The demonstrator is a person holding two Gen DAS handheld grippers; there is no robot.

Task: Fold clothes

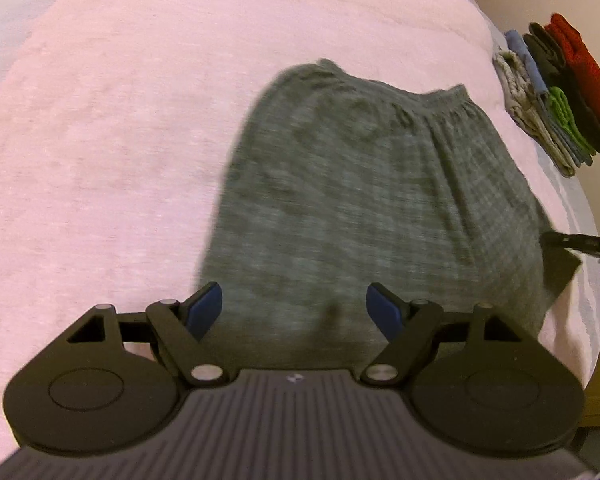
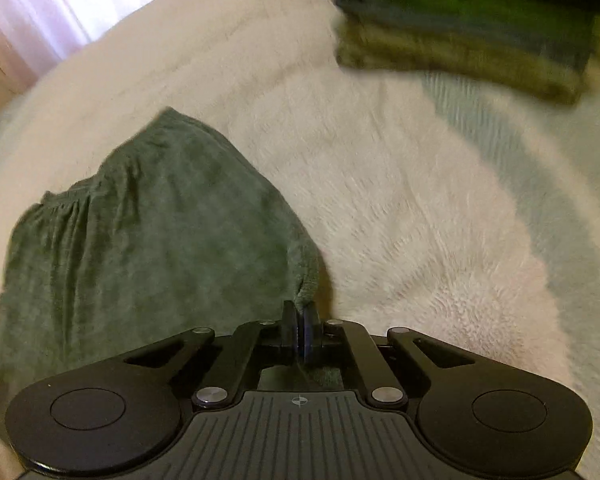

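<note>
A grey-green knit garment with a gathered elastic waistband lies spread on a pale fluffy blanket. My left gripper hovers open over the garment's near edge, blue pads apart, nothing between them. In the right wrist view the same garment spreads to the left, and my right gripper is shut on its near right corner, the cloth bunched between the pads. The right gripper's tip shows at the garment's right edge in the left wrist view.
A stack of folded clothes in red, dark, green, blue and beige sits at the bed's far right corner, also seen as the stack ahead of my right gripper. Curtains hang beyond the bed. Wide blanket lies between garment and stack.
</note>
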